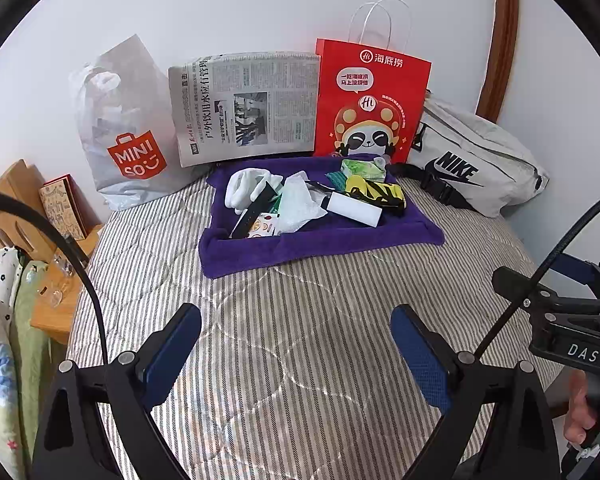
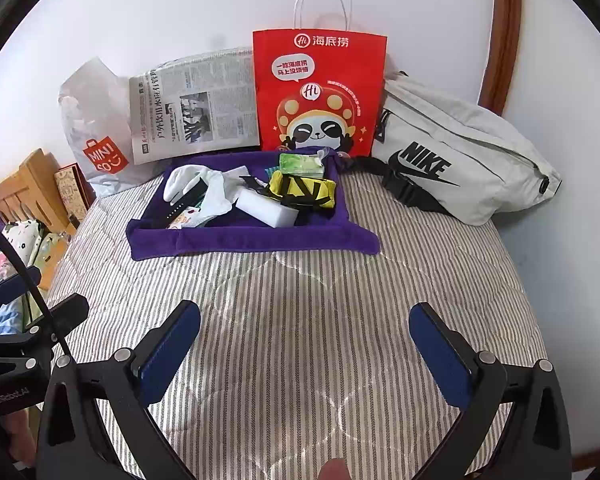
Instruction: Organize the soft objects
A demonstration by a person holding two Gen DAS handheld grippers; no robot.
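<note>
Nearest the cameras, both grippers hang over bare striped bedding with nothing between their blue pads: the left gripper [image 1: 296,356] is spread wide, and the right gripper [image 2: 304,356] is spread just as wide, each held low and level, probably so that the whole bed [image 2: 300,300] stays in sight. In the left view the right tool shows at the edge with a hand [image 1: 588,420] on its handle.

Farther up the bed lies a purple towel [image 2: 260,240], its edges rolled up like a shallow tray, which keeps the small things together. On it are heaped white gloves [image 2: 184,180], a crumpled white bag [image 2: 216,200], a white sponge block [image 2: 266,208], a yellow and black pouch [image 2: 300,192], a green tissue pack [image 2: 300,164] and a black strap [image 1: 256,208]. They overlap one another, unsorted to my eye.

Behind the towel, propped against the wall, stand a Miniso plastic bag [image 1: 120,128], a folded newspaper [image 1: 244,108] and a red paper bag [image 1: 372,96], with a grey Nike waist bag [image 2: 460,160] slumped at the right. These stand upright and near the heap, likely as places for the sorted things, though I cannot see what any of them holds.
</note>
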